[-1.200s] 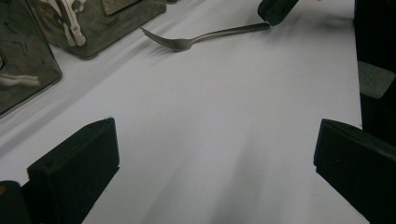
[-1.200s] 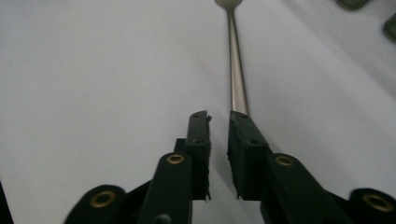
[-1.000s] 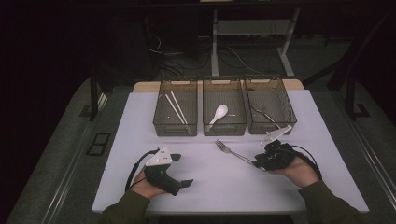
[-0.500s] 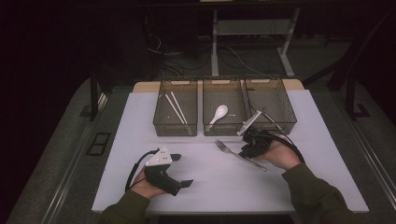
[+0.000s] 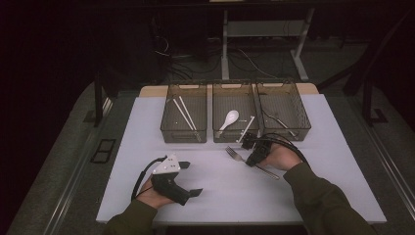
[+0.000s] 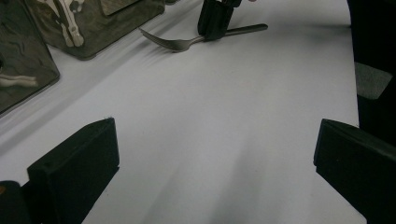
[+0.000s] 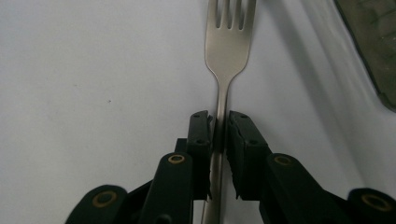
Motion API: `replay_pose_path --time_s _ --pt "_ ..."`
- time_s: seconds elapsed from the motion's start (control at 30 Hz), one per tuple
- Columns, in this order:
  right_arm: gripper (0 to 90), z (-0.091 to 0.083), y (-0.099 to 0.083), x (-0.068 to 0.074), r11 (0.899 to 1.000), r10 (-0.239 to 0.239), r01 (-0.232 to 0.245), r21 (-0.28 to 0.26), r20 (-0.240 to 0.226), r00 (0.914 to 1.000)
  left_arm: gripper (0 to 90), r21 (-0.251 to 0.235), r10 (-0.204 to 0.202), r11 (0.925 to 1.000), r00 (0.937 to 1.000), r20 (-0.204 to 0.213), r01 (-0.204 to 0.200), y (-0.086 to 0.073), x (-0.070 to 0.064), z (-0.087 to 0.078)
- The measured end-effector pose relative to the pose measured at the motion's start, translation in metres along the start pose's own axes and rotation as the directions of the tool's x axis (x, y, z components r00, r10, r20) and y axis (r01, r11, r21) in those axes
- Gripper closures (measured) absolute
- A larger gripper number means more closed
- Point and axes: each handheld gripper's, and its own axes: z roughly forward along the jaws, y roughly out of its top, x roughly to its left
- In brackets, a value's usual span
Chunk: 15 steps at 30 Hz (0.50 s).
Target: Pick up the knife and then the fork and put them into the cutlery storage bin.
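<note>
Right claw [image 7: 218, 140] closing on fork [image 7: 227, 46] handle, fork lying on tabletop [image 5: 313, 196]. Left claw [image 6: 210, 154] resting wide, idle. Next: probably lifting toward right bin [image 5: 284, 105].

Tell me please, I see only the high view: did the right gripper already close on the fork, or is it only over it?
Observer: In the right gripper view, the right gripper has its two jaws pressed against both sides of the fork, on the thin neck just below the head.
Operator: Is the fork lifted from the table?
Observer: I cannot say for sure. In the left gripper view the fork looks low on the white table, with its tines curving upward.
Operator: And the left gripper, does it hold something?
Observer: No. In the left gripper view the left gripper has its jaws wide apart, with bare table between them.
</note>
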Motion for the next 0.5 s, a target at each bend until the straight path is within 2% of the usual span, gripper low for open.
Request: replay_pose_path --time_s 0.27,0.5 --pt "83.7 0.0024 0.0049 0.0026 0.999 -0.017 0.016 0.038 0.027 0.9995 0.0 0.0 0.0 1.0 1.0 -0.001 0.0 0.0 -0.0002 0.0001" --pt "84.9 0.0009 0.0015 0.0037 0.999 -0.034 0.034 0.014 0.038 0.9987 0.0 0.003 0.002 1.0 1.0 -0.001 -0.002 0.0 0.0001 -0.0005"
